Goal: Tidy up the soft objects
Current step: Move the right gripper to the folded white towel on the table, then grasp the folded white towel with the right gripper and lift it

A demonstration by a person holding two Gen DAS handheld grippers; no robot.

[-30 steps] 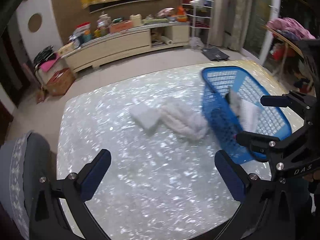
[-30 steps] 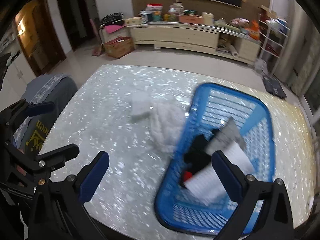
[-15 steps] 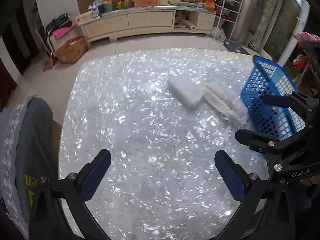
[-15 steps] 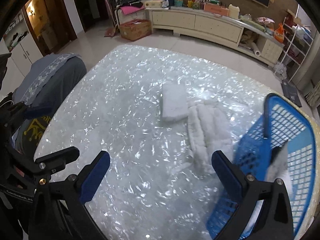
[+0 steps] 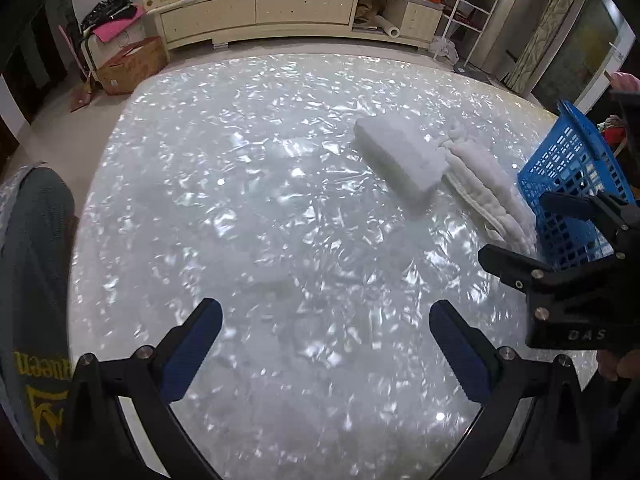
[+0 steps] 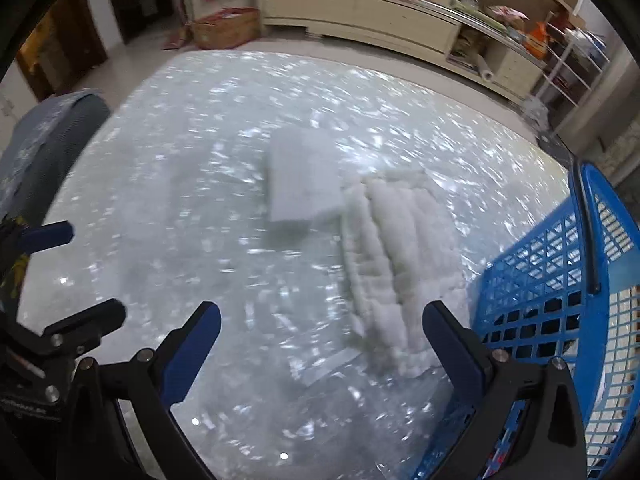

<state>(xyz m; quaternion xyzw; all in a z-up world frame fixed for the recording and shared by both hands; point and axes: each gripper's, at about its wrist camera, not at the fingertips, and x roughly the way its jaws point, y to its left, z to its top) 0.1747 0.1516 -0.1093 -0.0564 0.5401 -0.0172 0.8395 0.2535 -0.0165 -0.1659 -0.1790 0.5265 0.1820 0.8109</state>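
Observation:
A folded white towel [image 5: 402, 156] lies on the shiny white table [image 5: 240, 220], with a ribbed fluffy white cloth [image 5: 486, 190] beside it, touching the blue basket [image 5: 576, 184]. In the right wrist view the towel [image 6: 302, 176], the fluffy cloth [image 6: 396, 256] and the basket [image 6: 560, 320] show ahead and to the right; dark and white items lie inside the basket. My left gripper [image 5: 326, 344] is open and empty above the table's near part. My right gripper [image 6: 320, 344] is open and empty, near the fluffy cloth's front edge.
A chair back draped in grey cloth [image 5: 32, 280] stands at the table's left edge. Beyond the table are the floor, a long cream cabinet [image 5: 280, 12] loaded with items, a cardboard box [image 5: 128, 64] and a white rack [image 5: 468, 4].
Both grippers have swung left and back from the basket. The basket has slid to the right edge of both views. The towel and fluffy cloth stay on the table.

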